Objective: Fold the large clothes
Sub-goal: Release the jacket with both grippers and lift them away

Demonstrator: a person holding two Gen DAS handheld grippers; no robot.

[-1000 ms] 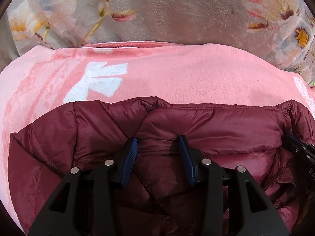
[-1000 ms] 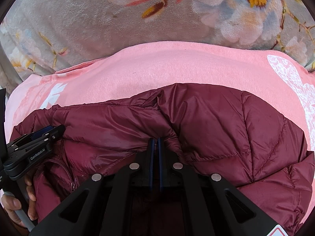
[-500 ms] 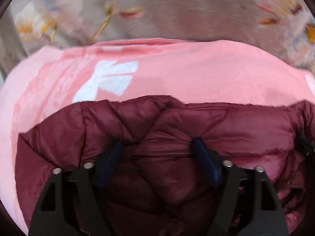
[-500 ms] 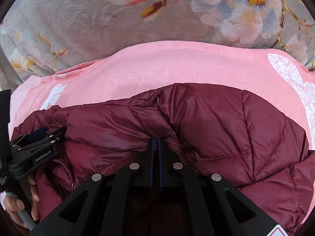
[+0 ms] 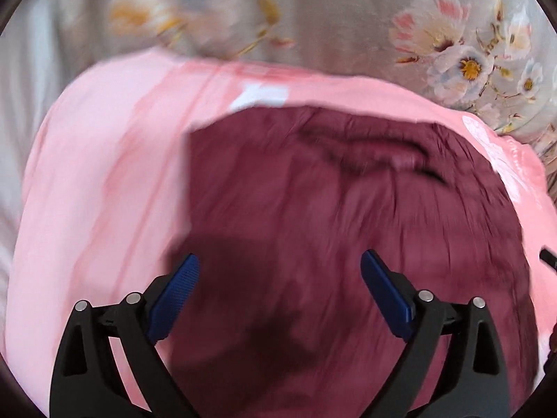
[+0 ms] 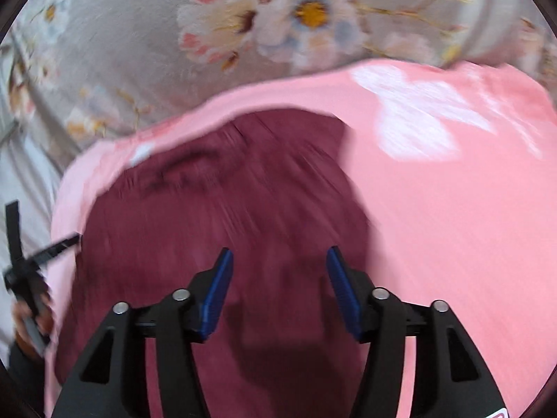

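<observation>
Maroon puffer jacket (image 5: 348, 230) was seen released onto the pink blanket (image 5: 104, 181); where it had been pinched a second earlier, the left gripper (image 5: 280, 291) and right gripper (image 6: 276, 287) jaws were opening, nothing held. One fold was judged completed.

A maroon puffer jacket (image 5: 348, 209) lies folded on a pink blanket (image 5: 104, 174) spread over a floral bedcover (image 5: 348, 17). The left gripper (image 5: 280, 268) hovers above the blurred jacket, its jaws opening, nothing between them.
</observation>
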